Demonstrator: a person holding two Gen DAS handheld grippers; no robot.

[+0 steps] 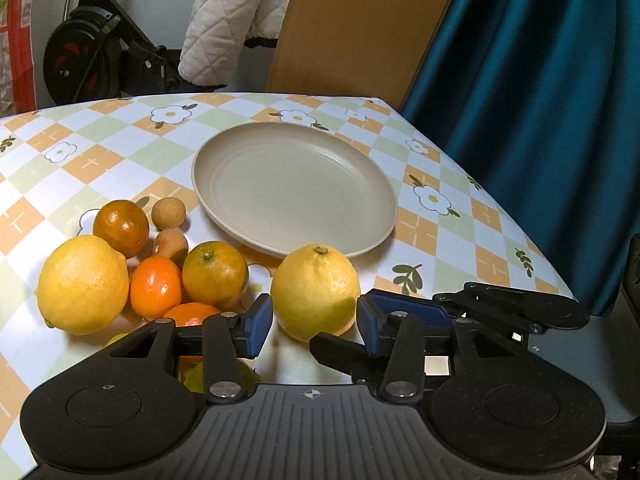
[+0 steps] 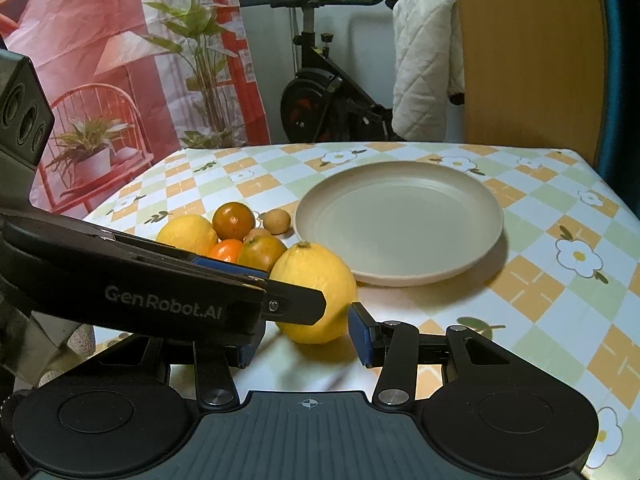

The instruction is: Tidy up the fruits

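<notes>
A big yellow lemon (image 1: 315, 292) (image 2: 316, 292) lies on the table just in front of the beige plate (image 1: 294, 184) (image 2: 400, 216), which holds nothing. My left gripper (image 1: 316, 326) is open, its blue pads (image 1: 260, 328) on either side of the lemon's near part, not pressing it. My right gripper (image 2: 304, 340) is open close behind the same lemon; the left gripper's arm (image 2: 160, 280) crosses over its left finger. A second lemon (image 1: 82, 284) (image 2: 188, 234) lies with several oranges (image 1: 214, 274) and small brown fruits (image 1: 169, 213) on the left.
The table has a checked flower-print cloth (image 1: 440, 208) (image 2: 560, 280); its right edge and far edge are near the plate. Behind stand a wooden board (image 1: 360, 28), a blue curtain (image 1: 540, 100), an exercise bike (image 2: 320, 92) and a quilted cloth (image 1: 228, 20).
</notes>
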